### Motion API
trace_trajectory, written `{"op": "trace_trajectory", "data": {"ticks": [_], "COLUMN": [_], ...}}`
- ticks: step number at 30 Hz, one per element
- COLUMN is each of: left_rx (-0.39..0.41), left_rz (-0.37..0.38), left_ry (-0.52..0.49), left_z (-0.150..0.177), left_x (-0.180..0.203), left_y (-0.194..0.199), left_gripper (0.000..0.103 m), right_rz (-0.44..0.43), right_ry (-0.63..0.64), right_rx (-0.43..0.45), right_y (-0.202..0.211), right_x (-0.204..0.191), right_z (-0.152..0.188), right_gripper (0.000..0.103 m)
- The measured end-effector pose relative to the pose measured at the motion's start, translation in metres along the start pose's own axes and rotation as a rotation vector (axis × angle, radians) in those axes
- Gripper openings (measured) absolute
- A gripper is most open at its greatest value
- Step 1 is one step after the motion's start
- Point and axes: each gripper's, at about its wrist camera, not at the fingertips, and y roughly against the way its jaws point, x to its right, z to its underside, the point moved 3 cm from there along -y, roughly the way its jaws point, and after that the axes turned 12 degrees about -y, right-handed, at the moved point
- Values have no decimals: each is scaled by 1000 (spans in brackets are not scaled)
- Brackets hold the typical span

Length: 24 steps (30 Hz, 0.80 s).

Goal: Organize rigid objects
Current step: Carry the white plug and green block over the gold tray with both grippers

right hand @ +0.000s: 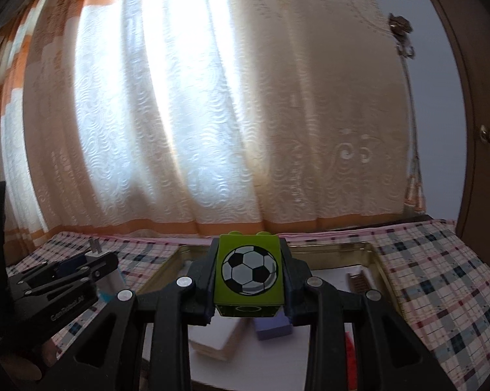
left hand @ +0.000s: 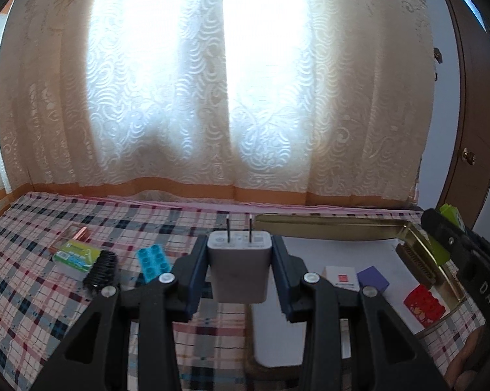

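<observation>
Charger (left hand: 239,265) clamped in left hand-held gripper (left hand: 240,257), prongs up, held above plaid cloth (left hand: 33,293) just left of gold tin (left hand: 326,226). Green football brick (right hand: 249,277) gripped by right hand-held gripper (right hand: 249,280) over the tin. In tin: white box (left hand: 341,278), purple block (left hand: 373,278), red brick (left hand: 424,303), comb (left hand: 416,262). On cloth: blue brick (left hand: 153,260), black brush (left hand: 101,270), green pack (left hand: 75,254).

Bright light glows through a lacy curtain (left hand: 212,97) at twelve o'clock. A brown door (left hand: 473,123) stands at three o'clock.
</observation>
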Motion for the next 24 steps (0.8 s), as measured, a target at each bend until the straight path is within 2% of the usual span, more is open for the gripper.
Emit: {"op": "trace_trajectory", "data": {"ticks": [16,24], "left_rx": [3,-17], "left_rz": [66,83], "left_ry": [-42,-61], "left_z": [-13,-13], "left_x": [47,68], "left_y": [-13,-23], "left_gripper": [37,37], "right_rz": [107,156], "right_ry": [-42,-44], "right_rx": [30,11], "right_y": [1,-5], "right_x": [58,75], "right_z": [-19,-21], "right_gripper": [34,34]}}
